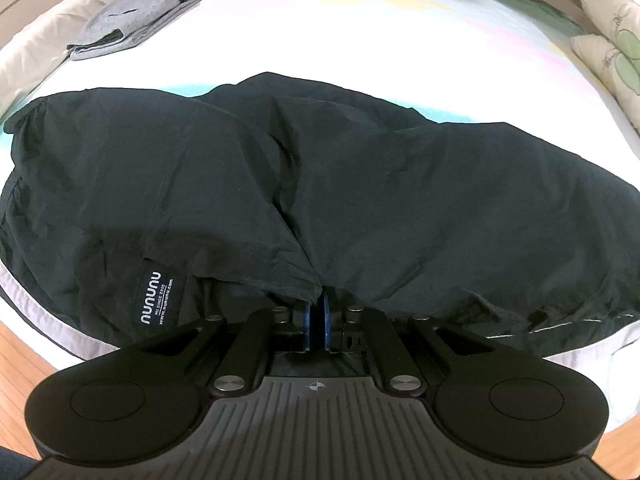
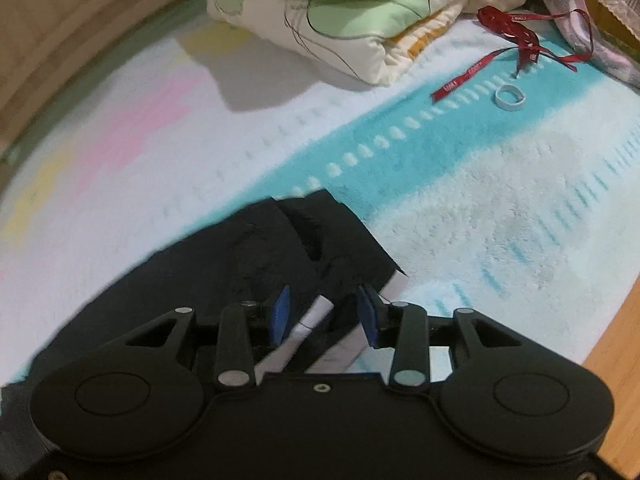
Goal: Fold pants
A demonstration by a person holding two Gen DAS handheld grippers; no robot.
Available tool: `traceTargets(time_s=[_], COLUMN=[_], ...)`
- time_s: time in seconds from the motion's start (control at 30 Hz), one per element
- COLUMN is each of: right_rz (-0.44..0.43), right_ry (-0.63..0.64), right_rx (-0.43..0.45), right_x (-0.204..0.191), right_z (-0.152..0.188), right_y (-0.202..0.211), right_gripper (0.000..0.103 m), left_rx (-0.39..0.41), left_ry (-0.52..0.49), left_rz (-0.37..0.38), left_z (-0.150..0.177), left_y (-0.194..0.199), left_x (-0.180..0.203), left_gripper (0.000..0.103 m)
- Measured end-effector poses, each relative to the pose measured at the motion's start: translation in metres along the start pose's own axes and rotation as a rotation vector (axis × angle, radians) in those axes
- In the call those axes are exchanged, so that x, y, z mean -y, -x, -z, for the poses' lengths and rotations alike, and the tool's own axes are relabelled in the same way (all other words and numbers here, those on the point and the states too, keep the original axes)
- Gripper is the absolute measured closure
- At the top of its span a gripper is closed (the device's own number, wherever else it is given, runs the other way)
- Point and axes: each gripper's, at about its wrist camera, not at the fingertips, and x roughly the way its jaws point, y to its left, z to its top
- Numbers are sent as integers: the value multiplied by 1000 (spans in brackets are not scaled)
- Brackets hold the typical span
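The black pants (image 1: 280, 184) lie spread across the pastel blanket (image 1: 360, 40), with a "nununu" label (image 1: 162, 296) near the front left. My left gripper (image 1: 318, 312) is shut on the near edge of the pants, the blue pads pinching the fabric. In the right wrist view a leg end of the pants (image 2: 280, 256) lies on the blanket (image 2: 500, 208). My right gripper (image 2: 324, 312) is open, its blue pads (image 2: 280, 312) on either side of the black and white hem edge.
Folded grey clothing (image 1: 144, 16) lies at the far left. A folded quilt (image 2: 340, 12) sits at the back, also at the right in the left wrist view (image 1: 616, 44). A red ribbon (image 2: 516, 44) and a white ring (image 2: 509, 97) lie far right. Wooden floor (image 2: 612, 368) borders the bed.
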Motion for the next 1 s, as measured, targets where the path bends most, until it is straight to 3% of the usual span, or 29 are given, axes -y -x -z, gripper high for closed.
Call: traceTargets(time_s=[0.07,0.1,0.13,0.23,0.37,0.47,0.57,0.73,0.83,0.97,1.0], right_rz=[-7,-16,-22,0,25,55,103,174,191,206,213], right_ry=[13,12,12,68,154,144,135,153,175,168,154], right_rx=[-22,-28,-26,-7,114,155,129,35,35,30,35], right_x=[0,2,1,-7,-21,-21,-17,-12,-13,-14,-13], right_z=[2,0,2,8,14,13,11,16,20,19,19], right_y=[-4,-9,-7,-6,15,29,24,-4,-7,-8,-6], right_gripper=[55,60,76,80,81,83,83,83,83,82,70], left_rx=[-1,-1,-2,10,53,74,50,-17,-17,-19,-24], left_ry=[0,1,3,10,15,-13,-67,-64,-117,-165,-173], left_rz=[-1,-1,0,15,58,102,87,76,70,75,79], left_z=[0,0,0,1,7,16,24,28,32,39,41], left_y=[0,0,0,3,21,34,31,17,22,32,35], left_x=[1,1,1,-1,-6,-3,5,7,8,7,6], left_gripper=[96,96,96,99,99,99,97,93,78,74,74])
